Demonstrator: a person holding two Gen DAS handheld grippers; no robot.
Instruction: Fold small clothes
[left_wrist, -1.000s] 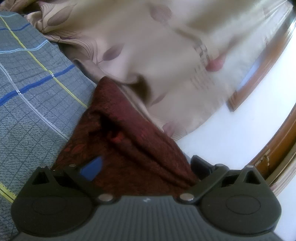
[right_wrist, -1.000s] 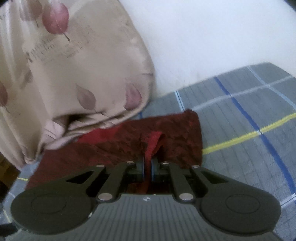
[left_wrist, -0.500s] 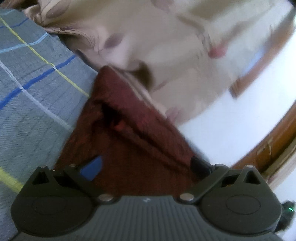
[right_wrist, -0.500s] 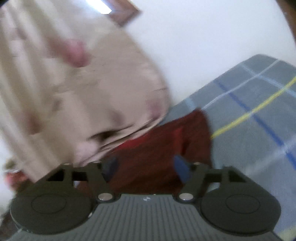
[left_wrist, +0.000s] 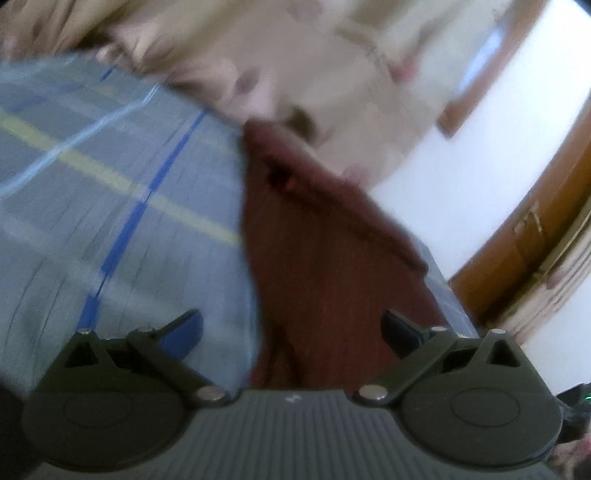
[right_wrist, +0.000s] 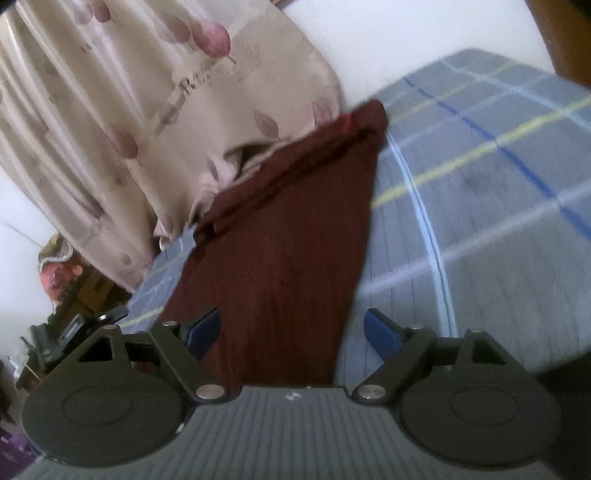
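Surface: grey plaid bedsheet (right_wrist: 480, 206) with blue, yellow and white stripes.
Garment: dark red cloth (right_wrist: 280, 258) flat on the sheet, far edge at the curtain.
Backdrop: beige leaf-print curtain (right_wrist: 129, 103), white wall (left_wrist: 480, 177).
Left gripper (left_wrist: 291, 332): jaws spread, empty.
Right gripper (right_wrist: 291, 328): jaws spread, empty.

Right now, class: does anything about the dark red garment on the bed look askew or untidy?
Yes. The dark red garment lies flat on the checked bedsheet, but its far edge is bunched into a ridge and sits tucked against the beige leaf-print curtain. Both grippers are open over it, left gripper and right gripper.
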